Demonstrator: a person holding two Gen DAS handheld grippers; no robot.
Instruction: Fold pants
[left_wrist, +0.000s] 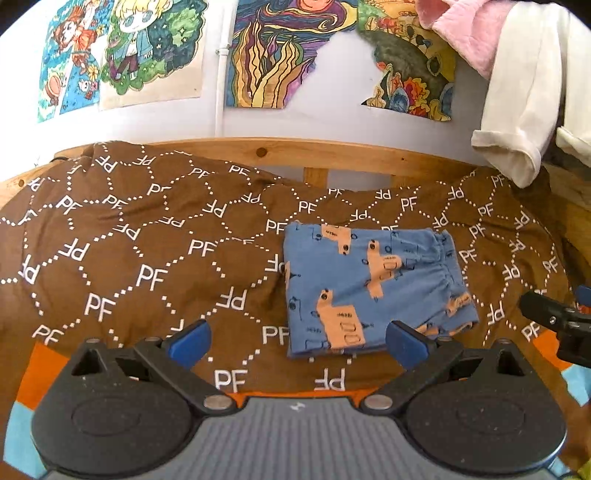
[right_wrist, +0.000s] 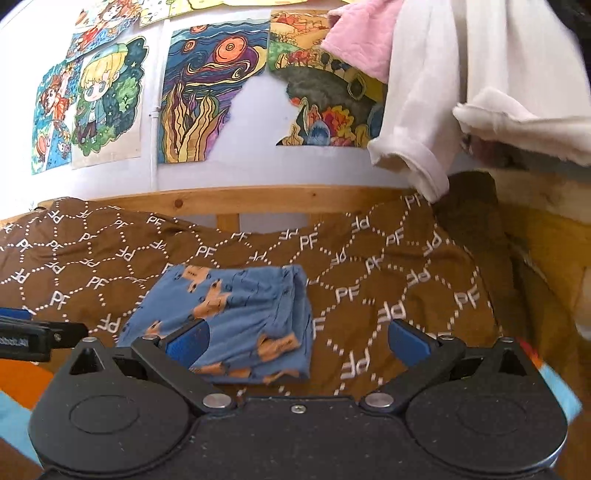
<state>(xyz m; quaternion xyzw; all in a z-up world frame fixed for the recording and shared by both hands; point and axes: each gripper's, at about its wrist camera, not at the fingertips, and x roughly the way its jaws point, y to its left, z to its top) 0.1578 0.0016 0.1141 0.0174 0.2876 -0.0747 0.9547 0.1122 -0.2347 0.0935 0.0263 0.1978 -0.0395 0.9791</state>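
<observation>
1. Blue pants lie folded on the brown blanket.
2. Left tongs wide, empty; pants ahead-right.
3. Right tongs wide, empty; pants ahead-left, looking nearer.

A pale, white-painted wall is covered with several hand-coloured paper drawings: a cartoon figure with yellow hair, a swirling picture of orange fronds and a torn-edged landscape sheet. A thin white pipe is run vertically down the wall between the drawings. Below it, a light pine wooden rail is seen along the far edge of a bed, which is spread with a brown cover printed with white "PF" letters and dotted lines. A pink fleecy cloth and white garments are hung at the upper right, possibly from a rack that is out of view. The scene is lit evenly by soft light.
</observation>
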